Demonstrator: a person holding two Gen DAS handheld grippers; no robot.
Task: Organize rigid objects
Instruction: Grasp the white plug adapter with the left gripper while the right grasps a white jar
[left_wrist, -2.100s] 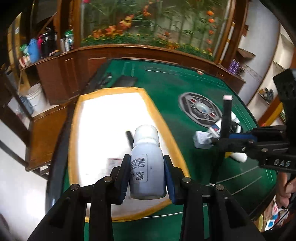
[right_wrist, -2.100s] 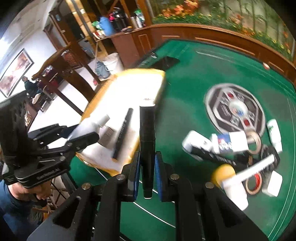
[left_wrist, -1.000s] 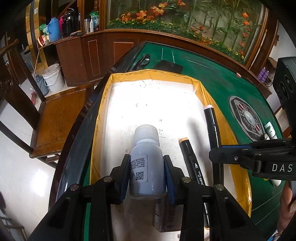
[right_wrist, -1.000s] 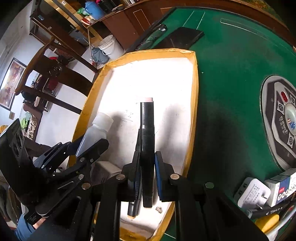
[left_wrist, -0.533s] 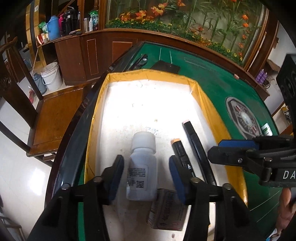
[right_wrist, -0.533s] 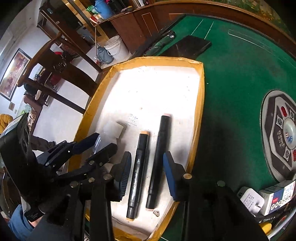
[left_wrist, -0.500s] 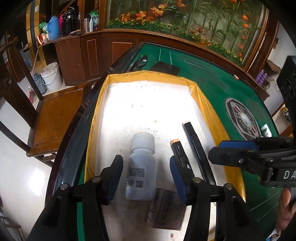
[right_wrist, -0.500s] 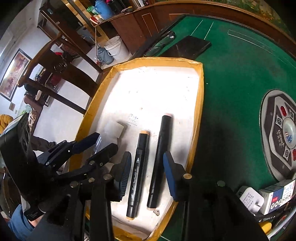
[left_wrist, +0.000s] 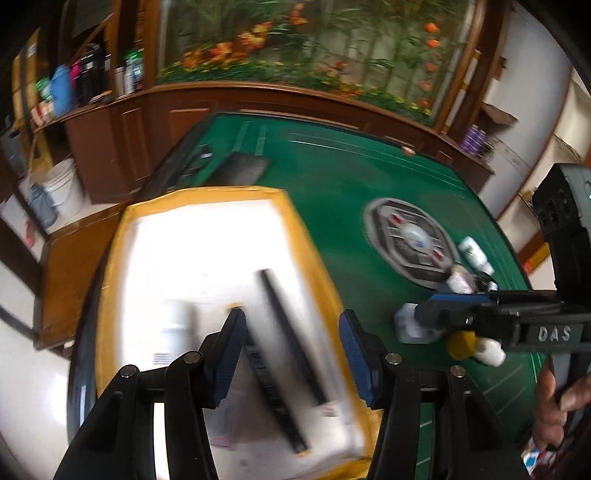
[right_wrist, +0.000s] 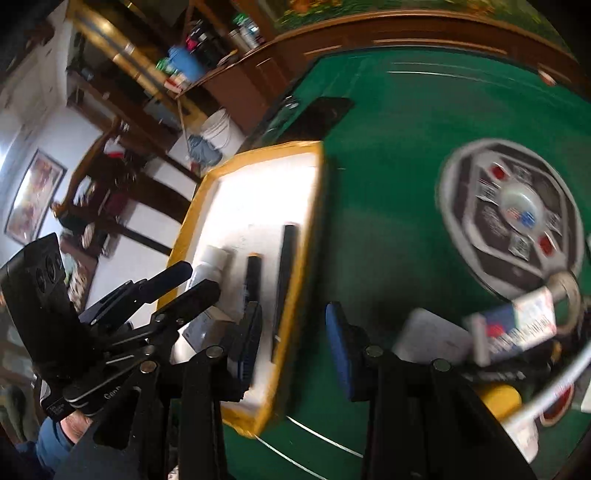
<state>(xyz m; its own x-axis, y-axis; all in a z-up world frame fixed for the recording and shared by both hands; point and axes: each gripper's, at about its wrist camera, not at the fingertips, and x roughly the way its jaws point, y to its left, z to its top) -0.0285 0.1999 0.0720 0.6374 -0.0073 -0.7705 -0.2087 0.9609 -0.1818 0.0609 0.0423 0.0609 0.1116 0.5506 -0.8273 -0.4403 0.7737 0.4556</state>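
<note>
Left wrist view: left gripper (left_wrist: 291, 354) jaws apart, empty, right gripper (right_wrist: 293, 341) likewise; white bottle (left_wrist: 175, 325) + two black markers (left_wrist: 291, 332) lying in yellow-rimmed tray (left_wrist: 295, 221), frame centre-left.

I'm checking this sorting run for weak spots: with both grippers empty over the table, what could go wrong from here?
1. The tray sits at the table's edge; a bump could push it off.
2. The heap by the right gripper is tangled, so a grab may drag neighbours.
3. The left gripper and right gripper work close together and might collide.
</note>
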